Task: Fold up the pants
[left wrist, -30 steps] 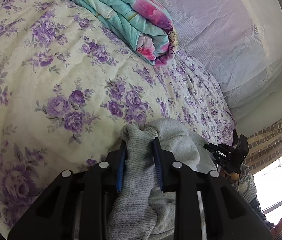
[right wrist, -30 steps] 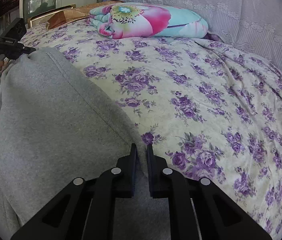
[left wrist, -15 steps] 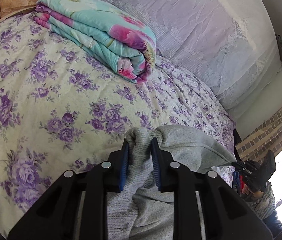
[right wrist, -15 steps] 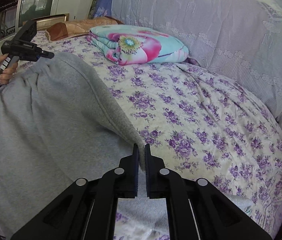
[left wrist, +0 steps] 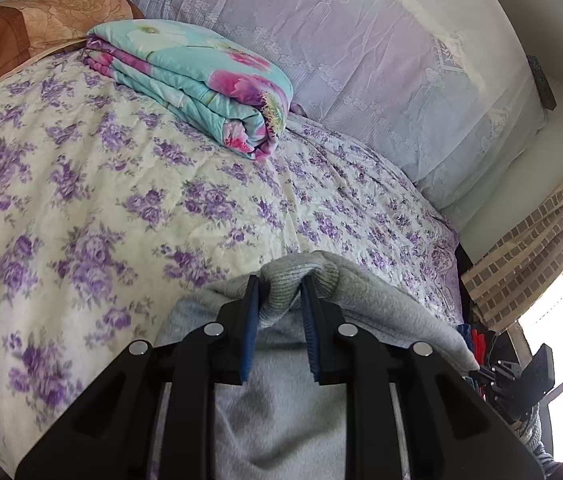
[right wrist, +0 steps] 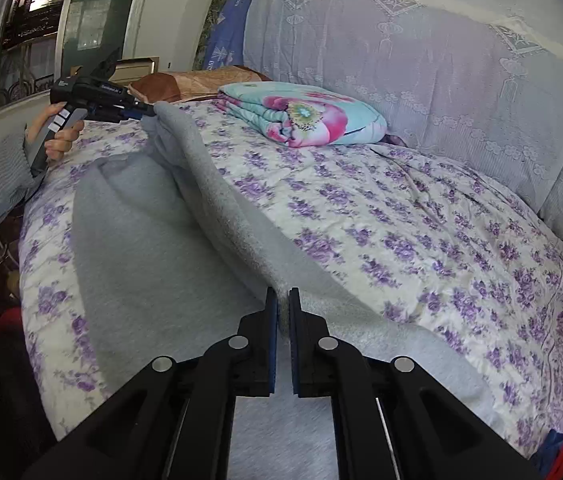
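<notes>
Both claws clamped on pants (right wrist: 141, 240): left claw (left wrist: 280, 292), right claw (right wrist: 282, 300). Edge lifted off bed (right wrist: 421, 232), 12 o'clock; fold unfinished.

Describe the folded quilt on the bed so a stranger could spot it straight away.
Start with the bed, covered in a cream sheet printed with purple flowers. At its far end, just in front of the pale lace-covered headboard, lies the folded quilt, beside a brown pillow. It is the only turquoise thing there, with big pink flowers, unlike the plain grey pants.
</notes>
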`<state>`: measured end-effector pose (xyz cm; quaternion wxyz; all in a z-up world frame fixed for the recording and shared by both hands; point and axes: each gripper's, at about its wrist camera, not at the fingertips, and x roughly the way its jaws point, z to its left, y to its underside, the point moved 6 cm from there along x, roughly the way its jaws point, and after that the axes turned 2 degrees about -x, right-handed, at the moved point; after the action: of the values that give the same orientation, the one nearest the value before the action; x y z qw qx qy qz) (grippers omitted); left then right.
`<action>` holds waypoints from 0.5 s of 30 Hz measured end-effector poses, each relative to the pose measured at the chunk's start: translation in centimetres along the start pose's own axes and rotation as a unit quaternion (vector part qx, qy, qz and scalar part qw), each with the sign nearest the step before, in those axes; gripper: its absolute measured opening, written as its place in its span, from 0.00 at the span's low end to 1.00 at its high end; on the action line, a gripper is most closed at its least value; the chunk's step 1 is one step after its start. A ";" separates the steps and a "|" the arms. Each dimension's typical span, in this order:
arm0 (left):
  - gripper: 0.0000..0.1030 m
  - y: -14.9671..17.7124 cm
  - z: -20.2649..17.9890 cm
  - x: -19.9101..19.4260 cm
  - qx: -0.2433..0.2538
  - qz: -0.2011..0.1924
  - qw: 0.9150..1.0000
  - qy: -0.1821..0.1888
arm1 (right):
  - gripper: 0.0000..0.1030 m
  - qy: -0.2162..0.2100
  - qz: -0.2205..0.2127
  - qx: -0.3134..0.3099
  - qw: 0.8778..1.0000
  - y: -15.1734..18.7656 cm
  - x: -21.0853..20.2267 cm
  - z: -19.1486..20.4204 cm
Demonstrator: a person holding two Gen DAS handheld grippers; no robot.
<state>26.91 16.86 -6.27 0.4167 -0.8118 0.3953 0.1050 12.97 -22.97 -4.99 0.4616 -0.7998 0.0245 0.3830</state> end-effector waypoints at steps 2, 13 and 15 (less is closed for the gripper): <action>0.19 1.4 0.8 -1.1 -0.019 0.000 1.000 -0.003 | 0.05 -0.006 0.003 -0.003 1.000 1.5 0.0 1.6; 0.21 8.0 0.9 -2.8 -0.132 0.028 0.989 0.054 | 0.05 -0.024 0.000 0.030 0.999 4.2 0.9 3.4; 0.31 7.6 0.6 -1.9 -0.149 0.026 0.987 0.058 | 0.05 -0.025 0.000 0.030 0.999 4.2 0.8 3.4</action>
<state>20.21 15.82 -10.20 0.2641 -0.8593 0.4195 0.1261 9.88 -22.53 -9.51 0.4856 -0.7761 0.0245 0.4016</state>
